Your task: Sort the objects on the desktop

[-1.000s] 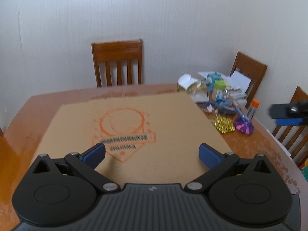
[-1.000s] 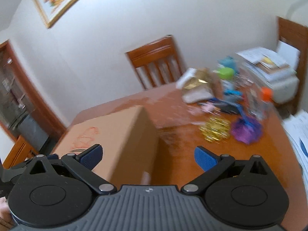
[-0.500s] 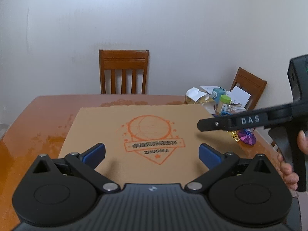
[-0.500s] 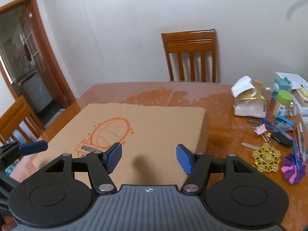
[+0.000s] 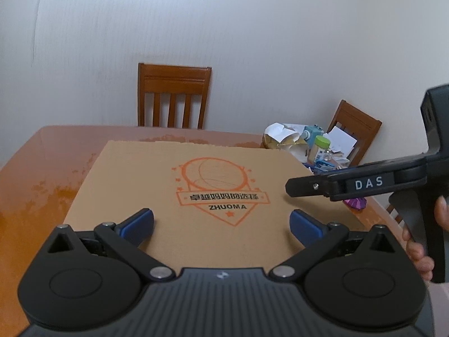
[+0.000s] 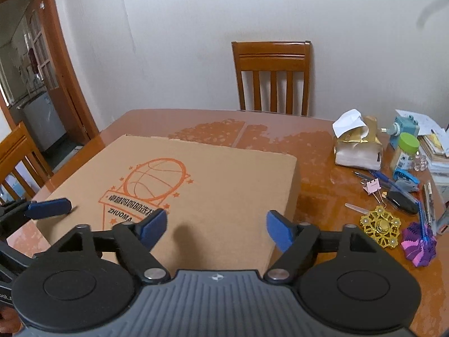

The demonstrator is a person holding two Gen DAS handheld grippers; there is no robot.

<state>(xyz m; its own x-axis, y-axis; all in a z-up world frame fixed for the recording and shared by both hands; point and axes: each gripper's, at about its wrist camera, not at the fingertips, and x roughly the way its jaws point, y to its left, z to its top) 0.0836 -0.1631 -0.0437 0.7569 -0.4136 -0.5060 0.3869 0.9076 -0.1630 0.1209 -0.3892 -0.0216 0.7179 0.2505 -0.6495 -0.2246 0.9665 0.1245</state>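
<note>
A flat brown cardboard box with an orange basketball logo lies closed on the wooden table; it also shows in the right wrist view. My left gripper is open and empty above the box's near edge. My right gripper is open and empty above the box's near right part; it shows from the side in the left wrist view. Small desktop objects lie right of the box: a gold spinner, a purple paper ornament, a pink binder clip, pens.
A crumpled paper bag, a green-lidded bottle, a blue stapler, a black key fob and stacked papers crowd the table's right side. Wooden chairs stand at the far side, the left and the right.
Both grippers have swung to face the box squarely. The right gripper has moved left over the box, partly closed, then opened wide again. The left stayed open.
</note>
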